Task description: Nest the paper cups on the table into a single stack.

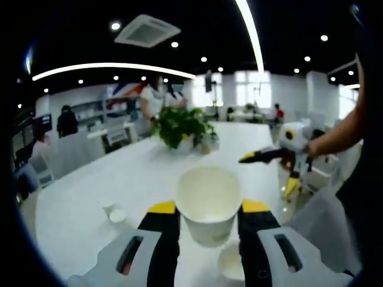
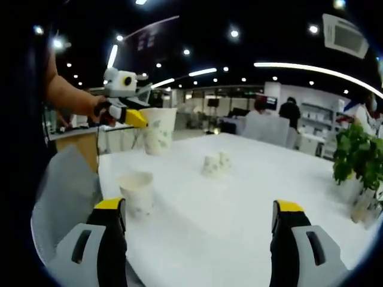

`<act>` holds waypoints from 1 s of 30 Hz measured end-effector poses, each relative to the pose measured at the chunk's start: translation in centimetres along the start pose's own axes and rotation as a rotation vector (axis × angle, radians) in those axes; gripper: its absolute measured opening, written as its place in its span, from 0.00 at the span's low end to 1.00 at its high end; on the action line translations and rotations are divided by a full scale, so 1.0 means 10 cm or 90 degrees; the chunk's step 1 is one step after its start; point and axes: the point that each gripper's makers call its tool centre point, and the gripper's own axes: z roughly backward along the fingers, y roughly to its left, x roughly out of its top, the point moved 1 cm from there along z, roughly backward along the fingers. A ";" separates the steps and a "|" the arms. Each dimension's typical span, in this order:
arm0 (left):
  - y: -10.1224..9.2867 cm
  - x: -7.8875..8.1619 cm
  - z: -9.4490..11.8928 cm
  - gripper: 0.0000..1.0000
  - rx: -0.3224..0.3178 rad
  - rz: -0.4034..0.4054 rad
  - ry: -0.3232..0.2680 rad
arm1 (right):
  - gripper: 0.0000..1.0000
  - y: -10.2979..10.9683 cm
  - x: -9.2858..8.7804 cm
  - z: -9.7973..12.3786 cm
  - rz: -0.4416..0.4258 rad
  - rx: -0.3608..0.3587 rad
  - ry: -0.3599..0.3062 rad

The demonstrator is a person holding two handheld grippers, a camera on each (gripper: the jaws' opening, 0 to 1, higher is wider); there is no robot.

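My left gripper (image 1: 208, 207) is shut on a white paper cup (image 1: 207, 203), held upright above the white table (image 1: 119, 179). Just below it a second paper cup (image 1: 230, 263) stands on the table. In the right gripper view the left gripper (image 2: 146, 119) holds that patterned cup (image 2: 158, 131) in the air at the upper left, and the standing cup (image 2: 136, 192) sits lower, near the table's edge. My right gripper (image 2: 200, 206) is open with nothing between its jaws. In the left gripper view the right gripper (image 1: 269, 173) hovers at the right, held by a hand.
Two small white cups (image 1: 114, 212) (image 2: 215, 162) lie further out on the table. A potted green plant (image 1: 179, 127) (image 2: 358, 156) stands at the far end. Chairs, desks and people are beyond the table.
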 end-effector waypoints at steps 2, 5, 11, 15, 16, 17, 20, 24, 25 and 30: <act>-0.05 -0.03 0.01 0.36 0.001 0.002 0.001 | 1.00 0.01 -0.01 0.03 -0.004 -0.001 0.001; -0.10 -0.05 0.03 0.36 0.003 0.002 0.003 | 1.00 0.01 -0.01 0.06 -0.005 -0.004 0.000; -0.26 -0.10 0.07 0.36 0.004 -0.006 0.007 | 1.00 0.01 0.03 0.10 -0.007 -0.008 -0.008; -0.29 -0.20 0.08 0.36 0.011 0.008 0.008 | 1.00 0.04 0.03 0.15 -0.007 -0.006 -0.008; -0.30 -0.23 0.08 0.36 0.014 0.004 0.013 | 1.00 0.06 0.03 0.16 -0.009 -0.005 -0.007; -0.31 -0.25 0.08 0.36 0.013 0.002 0.015 | 1.00 0.07 0.03 0.17 -0.009 -0.004 -0.007; -0.32 -0.32 0.07 0.36 0.017 0.001 0.021 | 1.00 0.09 -0.01 0.20 -0.016 -0.004 -0.004; -0.33 -0.36 0.07 0.36 0.016 0.002 0.025 | 1.00 0.12 -0.03 0.22 -0.021 -0.007 -0.004; -0.34 -0.37 0.06 0.36 0.016 0.000 0.026 | 1.00 0.11 -0.03 0.22 -0.023 -0.009 -0.006; -0.33 -0.43 0.06 0.36 0.017 0.001 0.029 | 1.00 0.11 -0.02 0.22 -0.027 -0.016 -0.008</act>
